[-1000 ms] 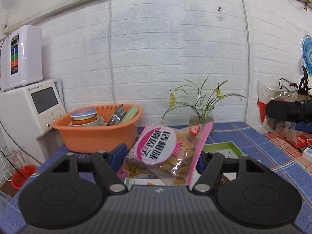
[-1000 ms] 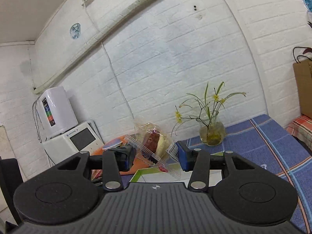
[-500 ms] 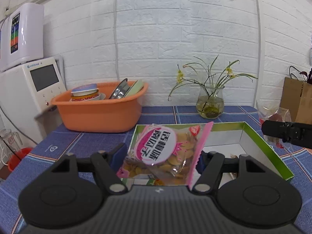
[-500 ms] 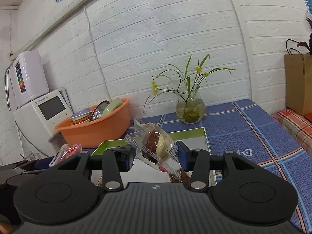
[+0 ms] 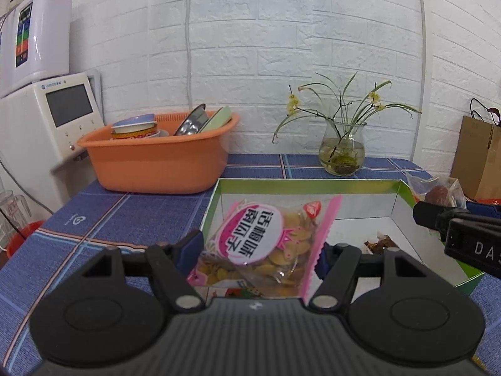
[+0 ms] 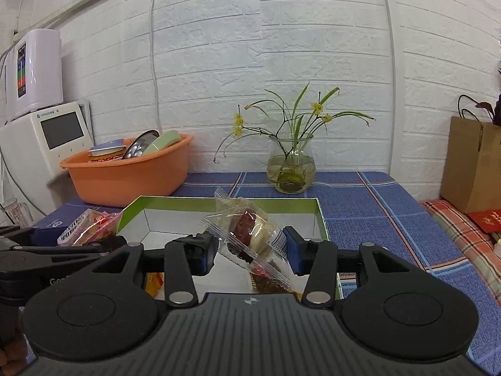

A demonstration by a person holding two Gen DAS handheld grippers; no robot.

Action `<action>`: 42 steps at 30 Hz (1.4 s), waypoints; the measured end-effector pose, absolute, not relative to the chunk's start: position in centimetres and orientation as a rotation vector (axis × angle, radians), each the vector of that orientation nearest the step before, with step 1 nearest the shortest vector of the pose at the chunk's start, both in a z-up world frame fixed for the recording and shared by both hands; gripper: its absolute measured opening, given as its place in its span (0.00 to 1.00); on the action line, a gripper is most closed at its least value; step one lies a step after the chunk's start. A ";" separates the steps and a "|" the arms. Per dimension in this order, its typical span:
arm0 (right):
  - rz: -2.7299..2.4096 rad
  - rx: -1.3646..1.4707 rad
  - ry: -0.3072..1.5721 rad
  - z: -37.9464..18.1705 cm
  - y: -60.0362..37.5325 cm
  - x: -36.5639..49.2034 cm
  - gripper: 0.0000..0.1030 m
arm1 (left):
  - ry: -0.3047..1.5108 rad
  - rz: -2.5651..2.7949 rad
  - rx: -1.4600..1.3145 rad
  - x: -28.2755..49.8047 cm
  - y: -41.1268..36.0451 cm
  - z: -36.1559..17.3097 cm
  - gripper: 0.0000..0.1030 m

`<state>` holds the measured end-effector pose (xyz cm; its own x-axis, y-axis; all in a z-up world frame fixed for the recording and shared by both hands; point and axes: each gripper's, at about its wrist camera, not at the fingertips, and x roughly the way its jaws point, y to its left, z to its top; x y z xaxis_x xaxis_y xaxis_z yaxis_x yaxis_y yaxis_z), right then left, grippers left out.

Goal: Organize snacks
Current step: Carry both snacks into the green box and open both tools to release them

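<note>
My left gripper [image 5: 260,250] is shut on a pink bag of yellow chips [image 5: 266,244] and holds it over the near left part of the green-edged open box [image 5: 307,183]. My right gripper [image 6: 250,246] is shut on a clear-wrapped brown cake [image 6: 250,235] and holds it above the same box [image 6: 228,202], near its right side. In the left wrist view the right gripper shows at the right edge with the cake [image 5: 438,192]. In the right wrist view the chip bag [image 6: 90,224] shows at the left. A few small wrapped snacks [image 5: 380,244] lie inside the box.
An orange basin [image 5: 159,163] with dishes stands at the back left on the blue checked tablecloth [image 6: 375,216]. A glass vase with flowers [image 6: 291,169] stands behind the box. A white appliance [image 5: 47,119] is at far left, and a brown paper bag [image 6: 472,163] at right.
Both grippers have come down and tilted toward the table, each still holding its snack. They now hang over the open box, which fills more of both views.
</note>
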<state>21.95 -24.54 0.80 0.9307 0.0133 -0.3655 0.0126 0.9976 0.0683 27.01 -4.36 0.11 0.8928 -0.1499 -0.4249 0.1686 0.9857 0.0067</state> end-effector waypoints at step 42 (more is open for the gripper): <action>0.052 0.166 0.538 -1.6 -25.5 23.7 0.79 | 0.475 -0.247 0.065 27.2 -5.7 -1.6 0.72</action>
